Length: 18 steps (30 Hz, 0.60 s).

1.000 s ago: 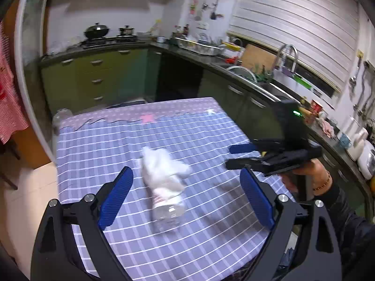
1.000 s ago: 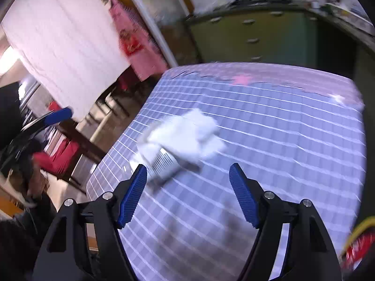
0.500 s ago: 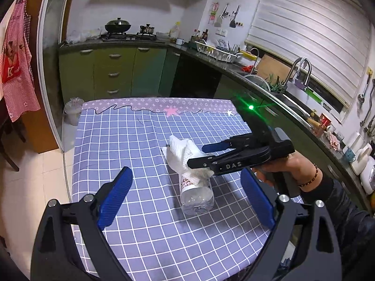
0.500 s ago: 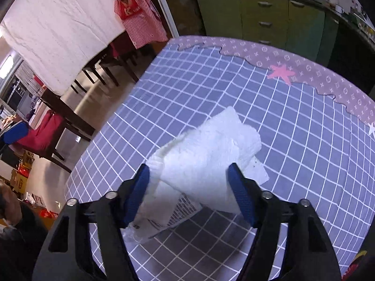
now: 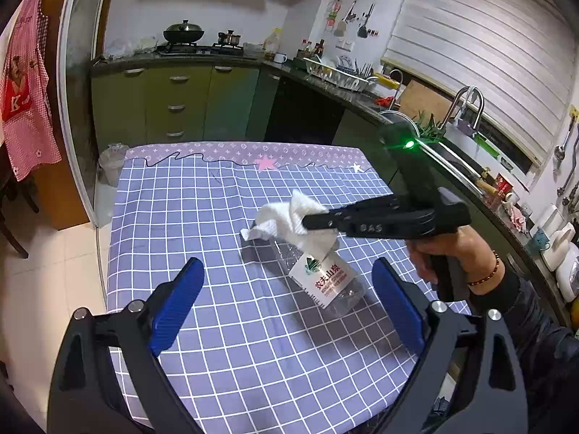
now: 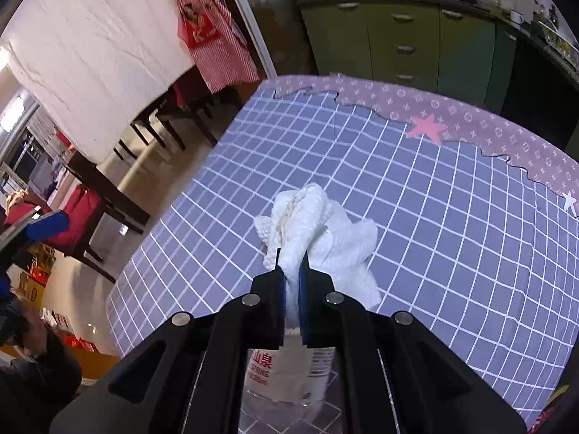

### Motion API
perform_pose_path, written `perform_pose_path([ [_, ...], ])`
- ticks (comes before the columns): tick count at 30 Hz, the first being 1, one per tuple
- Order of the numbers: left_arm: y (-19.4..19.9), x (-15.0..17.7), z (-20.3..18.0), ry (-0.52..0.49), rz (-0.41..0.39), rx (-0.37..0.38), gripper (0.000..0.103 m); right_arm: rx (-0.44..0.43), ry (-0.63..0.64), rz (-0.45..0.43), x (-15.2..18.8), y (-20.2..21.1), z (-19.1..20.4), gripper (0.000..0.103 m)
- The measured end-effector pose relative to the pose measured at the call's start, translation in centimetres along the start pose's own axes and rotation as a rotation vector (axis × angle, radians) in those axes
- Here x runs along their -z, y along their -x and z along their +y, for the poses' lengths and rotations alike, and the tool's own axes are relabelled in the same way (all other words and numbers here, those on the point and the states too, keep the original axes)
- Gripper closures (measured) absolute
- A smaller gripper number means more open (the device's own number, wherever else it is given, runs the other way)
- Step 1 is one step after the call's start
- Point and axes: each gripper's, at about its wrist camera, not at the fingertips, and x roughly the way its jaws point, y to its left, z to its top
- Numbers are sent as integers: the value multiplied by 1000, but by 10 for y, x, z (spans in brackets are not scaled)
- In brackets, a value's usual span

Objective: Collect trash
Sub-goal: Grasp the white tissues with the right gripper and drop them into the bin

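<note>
- White crumpled paper tissue sits pinched between the blue pads of the right gripper, whose jaws are clenched on a fold of it; most of the wad bulges out ahead of the fingertips.
- Directly under that tissue lies a clear plastic water bottle with a white label, on its side on the purple checked tablecloth. From the left wrist view the tissue is draped over the bottle's neck end.
- The left gripper hangs released, its blue pads spread wide on either side of the bottle without touching it.
- A small bin lined with a bag stands on the floor by the far left corner of the table, probably where the trash belongs.
- Risks, as I judge them: the grip takes only a thin fold, so soft paper may tear or slide out during a quick lift.
- If the tissue catches on the bottle's neck, pulling it could roll the bottle toward the table edge.
- Should the left jaws close off-centre on the round, light bottle, it may squirt out sideways or crumple.
</note>
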Motion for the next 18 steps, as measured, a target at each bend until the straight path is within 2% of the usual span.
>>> perform_pose_path([
  [7,-3,1,-3,-3,8,0,14,-26,-9,-80,-2,34,2,96],
  [13,-7,1,-8,-15,21,-5,13,-51,-16,-216,-5,91,4,96],
  [18,-11,-1,-14,-32,37,-12,13,-19,-21,-334,7,152,-2,96],
])
